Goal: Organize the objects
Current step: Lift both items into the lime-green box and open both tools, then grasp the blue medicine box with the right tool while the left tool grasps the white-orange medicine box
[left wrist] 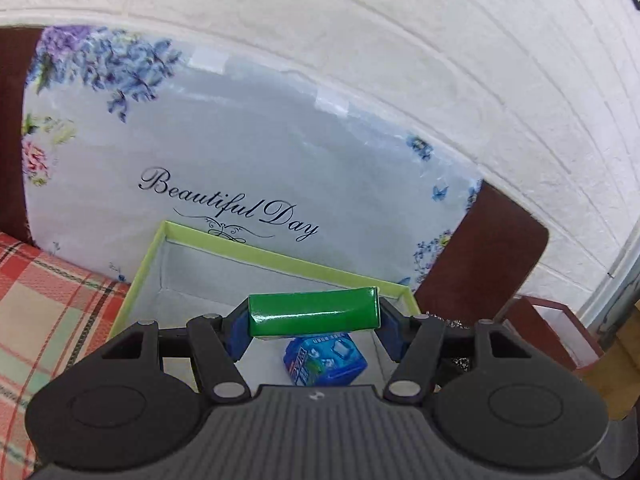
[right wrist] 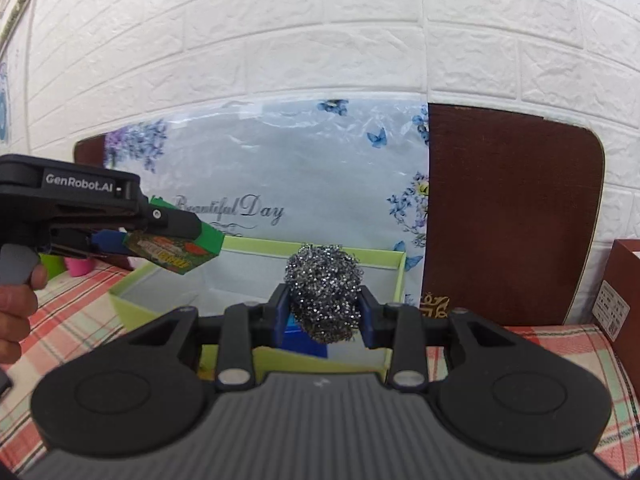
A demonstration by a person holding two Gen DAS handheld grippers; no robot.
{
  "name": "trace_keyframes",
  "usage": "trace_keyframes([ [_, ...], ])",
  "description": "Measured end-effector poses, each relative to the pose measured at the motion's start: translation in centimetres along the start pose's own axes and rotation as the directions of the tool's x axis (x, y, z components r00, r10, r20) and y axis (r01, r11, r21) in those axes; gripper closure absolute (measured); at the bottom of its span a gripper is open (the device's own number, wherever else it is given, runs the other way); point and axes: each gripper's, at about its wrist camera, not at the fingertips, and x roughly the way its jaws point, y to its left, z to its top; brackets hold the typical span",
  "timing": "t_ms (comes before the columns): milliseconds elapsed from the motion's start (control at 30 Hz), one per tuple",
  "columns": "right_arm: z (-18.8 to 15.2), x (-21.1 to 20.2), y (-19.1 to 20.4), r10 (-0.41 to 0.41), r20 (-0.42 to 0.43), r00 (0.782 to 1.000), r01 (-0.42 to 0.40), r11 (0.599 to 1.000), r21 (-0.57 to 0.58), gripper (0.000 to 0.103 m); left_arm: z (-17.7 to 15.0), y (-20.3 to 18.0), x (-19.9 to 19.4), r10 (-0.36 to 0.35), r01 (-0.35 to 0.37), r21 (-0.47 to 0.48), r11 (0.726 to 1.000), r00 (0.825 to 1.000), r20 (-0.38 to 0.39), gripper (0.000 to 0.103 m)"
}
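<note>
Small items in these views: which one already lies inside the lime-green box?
The blue packet, resting on the box floor; the green carton and steel-wool scourer are held in tongs.

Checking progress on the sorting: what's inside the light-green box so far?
Inside the box, a blue packet lies on the white floor. The left gripper and its green carton hide part of the floor, so anything more there cannot be seen.

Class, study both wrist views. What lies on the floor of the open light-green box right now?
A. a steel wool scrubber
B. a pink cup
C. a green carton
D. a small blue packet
D. The small blue packet lies on the white floor of the light-green box, while the green carton is clamped in the left gripper above it and the steel wool scrubber sits in the right gripper.
</note>
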Motion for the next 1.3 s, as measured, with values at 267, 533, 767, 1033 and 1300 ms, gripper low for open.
trace_keyframes([
  [267,-1.8,3.5,0.8,-0.042,-0.003,0.999,0.042,0.992,-0.116,0.014,-1.3,1.1,2.2,0.064,-0.063,0.021,0.998,0.995,-0.076,0.021],
  [533,-2.2,0.0,1.5,-0.041,0.021,0.999,0.044,0.989,-0.143,0.000,-2.2,-0.1,-2.2,0.107,-0.105,0.024,0.994,0.991,-0.080,0.021],
  [767,-2.2,-6.6,1.4,-0.018,0.067,0.998,0.023,0.997,-0.075,0.000,-5.3,-1.5,-8.7,0.126,-0.126,0.005,0.992,0.992,-0.029,0.021],
  [1033,-6.4,-12.2,1.9,-0.011,0.010,1.000,0.011,1.000,0.004,0.000,-11.7,-1.7,-12.0,0.128,-0.129,-0.001,0.992,0.986,-0.108,0.021],
  [1300,-11.5,-15.3,1.9,-0.047,-0.102,0.994,0.054,0.996,0.067,0.000,-16.6,-1.1,-12.6,0.189,-0.186,0.031,0.982,0.967,-0.170,0.021],
])
